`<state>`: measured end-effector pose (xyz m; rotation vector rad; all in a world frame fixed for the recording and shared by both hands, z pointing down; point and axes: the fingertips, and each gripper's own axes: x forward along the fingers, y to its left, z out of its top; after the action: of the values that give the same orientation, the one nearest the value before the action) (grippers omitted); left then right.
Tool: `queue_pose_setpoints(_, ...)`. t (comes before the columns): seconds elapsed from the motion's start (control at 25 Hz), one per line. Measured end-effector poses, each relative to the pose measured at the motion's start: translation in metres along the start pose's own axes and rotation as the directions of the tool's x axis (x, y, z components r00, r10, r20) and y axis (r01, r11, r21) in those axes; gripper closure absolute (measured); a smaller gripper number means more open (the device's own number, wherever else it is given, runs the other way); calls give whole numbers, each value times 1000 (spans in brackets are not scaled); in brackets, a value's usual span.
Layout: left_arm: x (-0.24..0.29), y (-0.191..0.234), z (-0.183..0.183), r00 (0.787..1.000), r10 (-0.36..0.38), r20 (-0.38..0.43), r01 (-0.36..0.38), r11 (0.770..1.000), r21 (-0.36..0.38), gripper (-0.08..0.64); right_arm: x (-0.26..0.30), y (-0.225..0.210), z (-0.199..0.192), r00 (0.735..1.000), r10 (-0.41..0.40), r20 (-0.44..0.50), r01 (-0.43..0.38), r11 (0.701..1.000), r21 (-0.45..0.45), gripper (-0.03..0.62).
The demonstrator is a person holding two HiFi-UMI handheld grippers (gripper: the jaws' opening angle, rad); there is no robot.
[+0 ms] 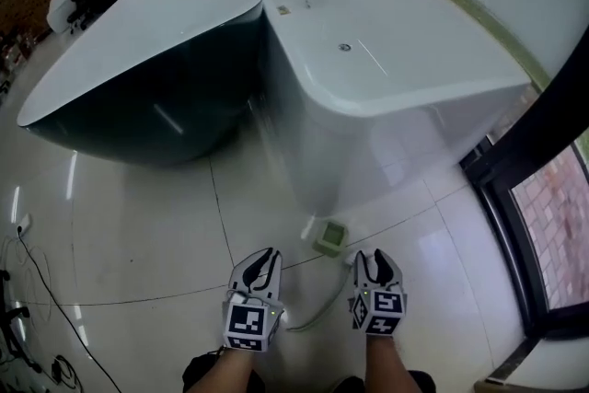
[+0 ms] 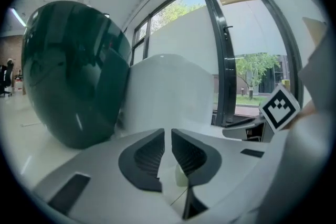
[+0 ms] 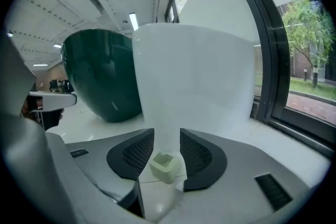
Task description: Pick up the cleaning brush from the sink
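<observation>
**A:** Which step was in hand?

**B:** The approach, I judged; nothing was gripped. Both tongs hung at the bottom of the head view; the left tongs [image 1: 265, 264] were all but closed, a bare slit, empty; the right tongs [image 1: 375, 264] stood open, with a pale green block [image 1: 331, 236] showing in the gap ahead, untouched.

**A:** And the brush?

**B:** No plain brush showed; I took that block for it; it lay on the floor [image 1: 138, 244], lower centre, just before the white tub [image 1: 368, 152], in no sink. Next, the right tongs had to go forward, straddle it and close.

**A:** Anything in the way?

**B:** A pale cord [image 1: 317, 313] trailed from the block between the tongs; the tub wall stood close behind; the dark green tub [image 1: 156, 120], upper left, lay well apart.
</observation>
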<state>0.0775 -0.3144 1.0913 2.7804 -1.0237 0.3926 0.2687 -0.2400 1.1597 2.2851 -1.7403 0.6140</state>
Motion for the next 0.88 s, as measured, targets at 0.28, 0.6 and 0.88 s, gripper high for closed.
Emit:
queue_pose_setpoints(0.28, 48, -14, 6, 992, -80, 95, 82, 996, -18, 525, 73, -38, -143, 983, -37, -182, 32, 999, -27, 446)
queue_pose_setpoints(0.6, 53, -10, 18, 987, -85, 137, 92, 995, -47, 531, 130, -74, -237, 932, -91, -350, 98, 995, 3, 399)
queue_pose_setpoints(0.88, 47, -11, 21, 982, -103, 159, 109, 994, -29, 532, 152, -75, -282, 873, -113, -474, 91, 993, -69, 390)
